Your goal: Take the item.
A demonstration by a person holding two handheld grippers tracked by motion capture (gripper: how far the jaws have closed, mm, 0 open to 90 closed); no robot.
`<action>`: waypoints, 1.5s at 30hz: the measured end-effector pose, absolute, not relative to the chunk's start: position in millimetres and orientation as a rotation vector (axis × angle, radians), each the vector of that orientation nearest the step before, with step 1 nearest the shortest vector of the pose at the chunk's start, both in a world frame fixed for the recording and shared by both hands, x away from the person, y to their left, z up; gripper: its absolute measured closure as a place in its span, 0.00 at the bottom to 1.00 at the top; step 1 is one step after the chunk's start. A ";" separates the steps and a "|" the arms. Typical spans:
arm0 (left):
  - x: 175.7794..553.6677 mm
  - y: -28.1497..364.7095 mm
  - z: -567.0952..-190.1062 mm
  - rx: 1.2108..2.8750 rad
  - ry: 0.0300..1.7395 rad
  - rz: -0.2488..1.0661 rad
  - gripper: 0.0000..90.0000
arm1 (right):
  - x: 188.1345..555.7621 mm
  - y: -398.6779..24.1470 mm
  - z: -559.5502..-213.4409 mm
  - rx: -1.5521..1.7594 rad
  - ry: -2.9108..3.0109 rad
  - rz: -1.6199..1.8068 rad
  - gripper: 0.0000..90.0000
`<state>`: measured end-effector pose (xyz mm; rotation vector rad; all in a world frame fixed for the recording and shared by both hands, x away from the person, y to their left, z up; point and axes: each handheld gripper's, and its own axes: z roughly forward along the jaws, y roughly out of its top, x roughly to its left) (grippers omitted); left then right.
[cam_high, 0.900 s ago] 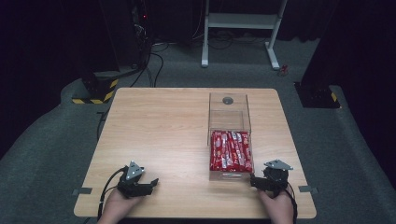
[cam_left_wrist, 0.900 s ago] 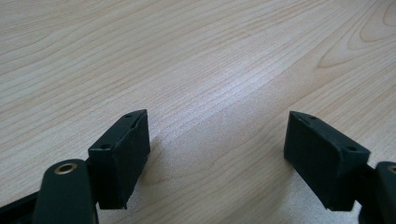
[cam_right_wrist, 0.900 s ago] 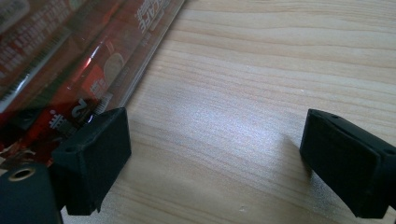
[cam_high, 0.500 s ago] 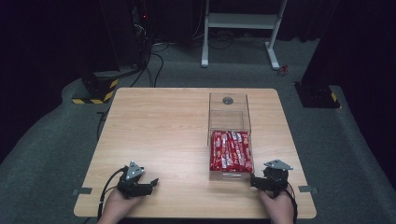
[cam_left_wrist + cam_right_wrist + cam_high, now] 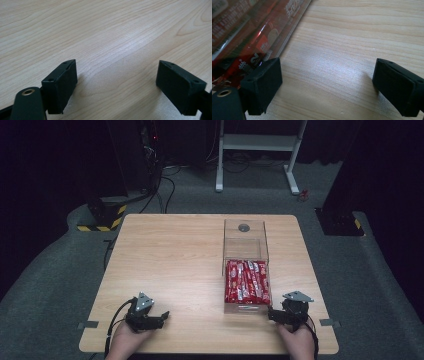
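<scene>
A clear plastic box (image 5: 245, 245) is seen on the right half of the wooden tabletop (image 5: 170, 265), long and open-topped. Its near half is packed with red snack packets (image 5: 247, 281) laid side by side lengthwise; its far half is bare, with a small dark round mark (image 5: 244, 227).

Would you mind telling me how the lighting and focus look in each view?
High view: table brightly lit, surroundings almost black. Left gripper view: soft sheen on the wood, near jaws slightly blurred. Right gripper view: a pale glare patch on the wood, and the red packets look blurry.
</scene>
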<state>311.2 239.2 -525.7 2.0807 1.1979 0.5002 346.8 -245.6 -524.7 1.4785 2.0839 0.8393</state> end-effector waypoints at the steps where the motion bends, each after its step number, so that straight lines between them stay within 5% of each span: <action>1: 312.0 239.0 -525.1 2.076 1.207 0.492 0.20 | 346.7 -245.6 -524.7 1.479 2.086 0.839 0.10; 19: 305.0 237.2 -513.8 1.983 1.156 0.469 0.34 | 346.7 -245.6 -524.8 1.477 2.085 0.843 0.10; 45: 295.4 217.1 -500.7 1.958 1.074 0.495 0.37 | 346.6 -245.6 -524.7 1.475 2.086 0.845 0.11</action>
